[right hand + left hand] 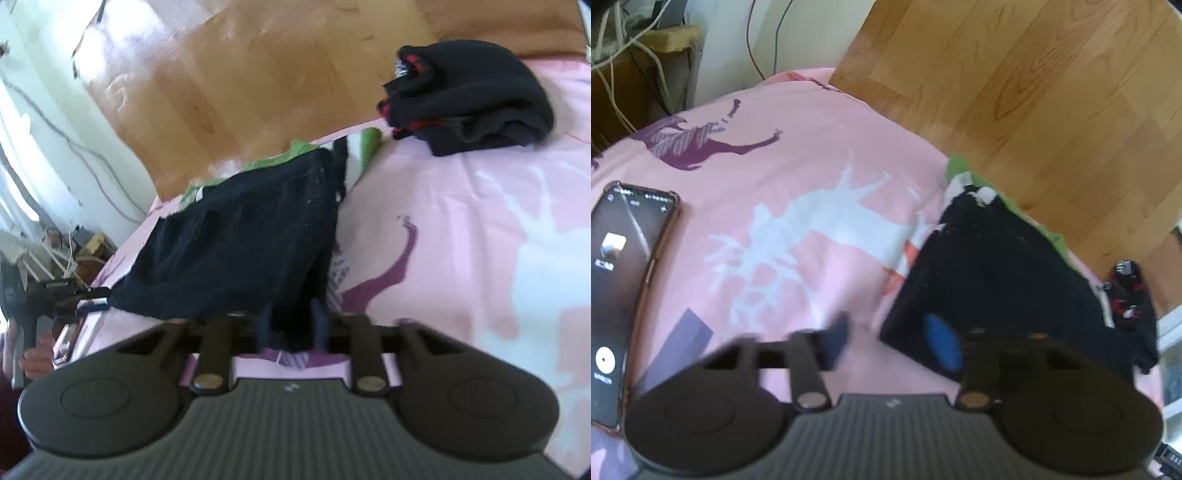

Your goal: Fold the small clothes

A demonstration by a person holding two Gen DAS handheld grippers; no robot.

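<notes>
Lying on a pink bed sheet (812, 122) printed with animal shapes, a dark garment (990, 280) is spread flat near the sheet's edge, with a strip of green cloth (960, 166) showing from under its far side and the wooden floor (1052, 92) beyond. In the left wrist view the left tool (894, 339) stands open: its left finger hangs over bare sheet and its right, blue-padded finger lies over the garment's near left corner, with nothing pinched between them; the view is blurred, so whether that pad touches the cloth cannot be told. A phone (624, 295) with a lit screen lies on the sheet at the far left of that view. In the right wrist view the right tool (291, 325) has its two dark fingers partly closed around the near right corner of the garment (251, 243), the cloth bunched between them, so it appears to hold that corner. A pile of folded dark clothes (469, 92) with red trim sits on the sheet well apart, to the far right. At the left edge of that view a hand (37, 358) grips the handle of the other tool, close to the garment's left corner, and cables run along the wall behind
</notes>
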